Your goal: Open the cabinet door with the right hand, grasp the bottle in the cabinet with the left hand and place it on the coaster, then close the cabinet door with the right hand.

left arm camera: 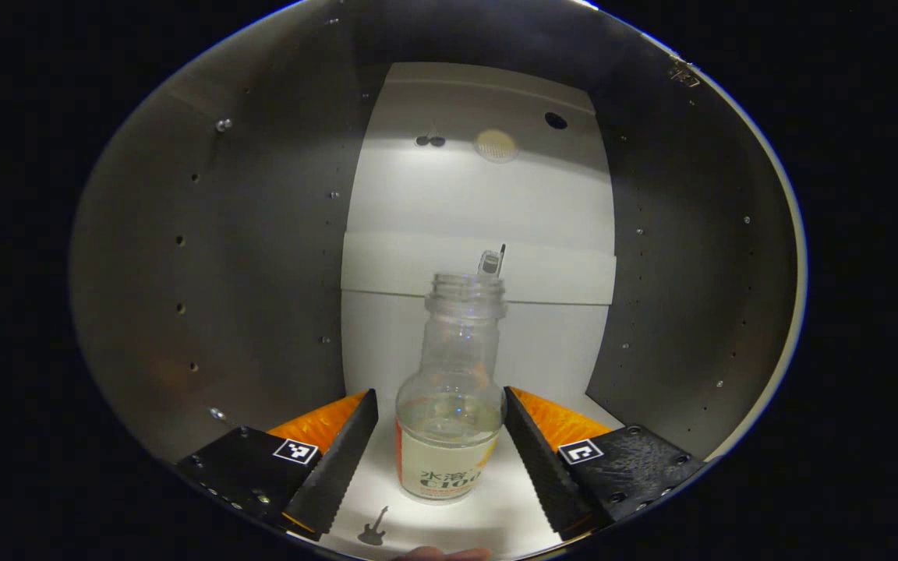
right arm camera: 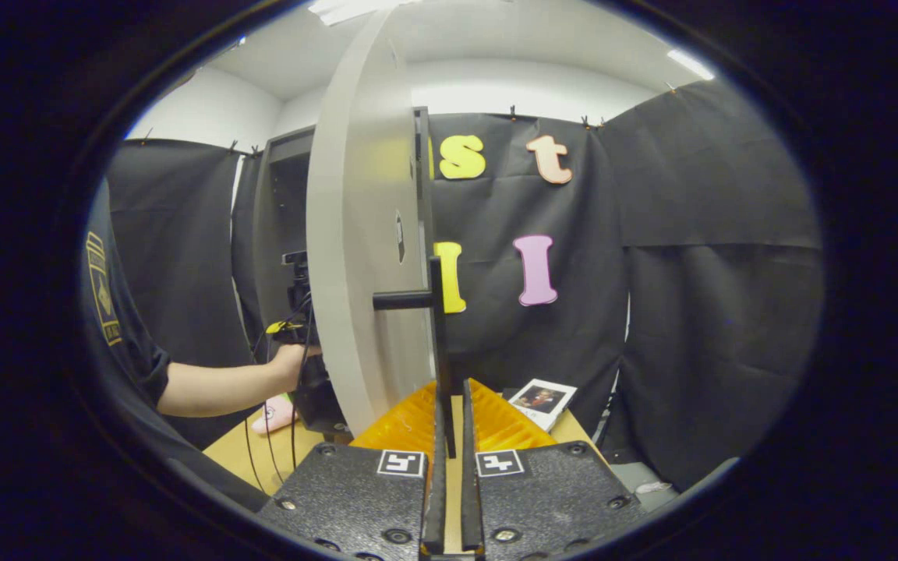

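Serrated black fingers of the left gripper point(left arm camera: 441, 448) stood spread on either side of the bottle point(left arm camera: 451, 389), near its sides but not clearly pressing it. That clear, capless bottle, round-shouldered with a printed label, stood upright on the white floor of the cabinet point(left arm camera: 262, 257), between dull grey side walls dotted with holes. In the right gripper view, the right gripper point(right arm camera: 449, 436) was closed on the thin black handle point(right arm camera: 437, 343) of the pale cabinet door point(right arm camera: 355, 234), swung open. Beyond the door, a hand point(right arm camera: 289, 366) reached into the cabinet above the wooden desk point(right arm camera: 246, 452), where a photo card point(right arm camera: 542, 401) lay at the far edge.
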The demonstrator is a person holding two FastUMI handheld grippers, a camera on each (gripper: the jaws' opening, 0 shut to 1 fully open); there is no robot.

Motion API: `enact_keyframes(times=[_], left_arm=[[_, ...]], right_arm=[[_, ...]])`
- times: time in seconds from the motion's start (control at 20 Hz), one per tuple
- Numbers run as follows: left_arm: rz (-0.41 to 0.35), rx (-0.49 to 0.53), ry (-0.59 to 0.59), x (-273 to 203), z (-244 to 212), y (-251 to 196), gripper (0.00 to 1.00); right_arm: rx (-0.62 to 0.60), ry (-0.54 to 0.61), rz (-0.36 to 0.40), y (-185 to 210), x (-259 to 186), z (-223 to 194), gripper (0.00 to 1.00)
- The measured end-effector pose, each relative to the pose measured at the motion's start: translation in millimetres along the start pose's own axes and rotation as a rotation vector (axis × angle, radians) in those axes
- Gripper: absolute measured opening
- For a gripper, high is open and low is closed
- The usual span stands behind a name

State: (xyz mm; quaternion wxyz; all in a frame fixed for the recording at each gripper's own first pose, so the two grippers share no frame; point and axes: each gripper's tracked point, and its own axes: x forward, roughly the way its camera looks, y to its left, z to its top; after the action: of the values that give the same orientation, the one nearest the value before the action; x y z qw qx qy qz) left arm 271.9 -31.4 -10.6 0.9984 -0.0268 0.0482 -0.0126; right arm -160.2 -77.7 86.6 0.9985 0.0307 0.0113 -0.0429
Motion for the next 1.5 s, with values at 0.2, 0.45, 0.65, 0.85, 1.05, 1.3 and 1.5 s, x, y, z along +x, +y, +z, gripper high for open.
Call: enact_keyframes(times=[0.2, 0.45, 0.65, 0.85, 1.05, 1.3, 1.5], left_arm=[[-0.006, -0.033, 0.019, 19.2, -6.1, -9.8, 0.86], [-0.008, -0.006, -0.018, -9.1, 9.8, -8.9, 0.73], [-0.044, 0.005, -0.09, -58.9, 33.9, -8.5, 0.72], [-0.145, 0.009, -0.096, -121.6, 28.3, -3.3, 0.72], [-0.173, 0.028, -0.167, -201.5, -4.2, 21.0, 0.6], [-0.115, 0.003, -0.166, -287.7, -78.8, 70.2, 0.7], [0.054, 0.013, -0.026, -322.7, -172.8, 123.2, 0.7]], right_arm=[[-0.002, -0.01, 0.0, -12.4, -2.0, 0.1, 0.12], [0.024, -0.011, 0.009, -28.4, 0.2, -0.2, 0.69], [0.006, -0.021, -0.013, -37.5, -2.3, 1.5, 0.84], [0.036, -0.069, -0.051, -46.4, -26.6, 8.5, 0.98], [0.104, 0.041, -0.229, -76.2, -52.1, -31.7, 1.0], [-0.008, 0.215, -0.295, -97.2, -51.3, -100.8, 1.0], [0.057, 0.366, -0.364, -135.3, -44.4, -174.1, 1.0]])
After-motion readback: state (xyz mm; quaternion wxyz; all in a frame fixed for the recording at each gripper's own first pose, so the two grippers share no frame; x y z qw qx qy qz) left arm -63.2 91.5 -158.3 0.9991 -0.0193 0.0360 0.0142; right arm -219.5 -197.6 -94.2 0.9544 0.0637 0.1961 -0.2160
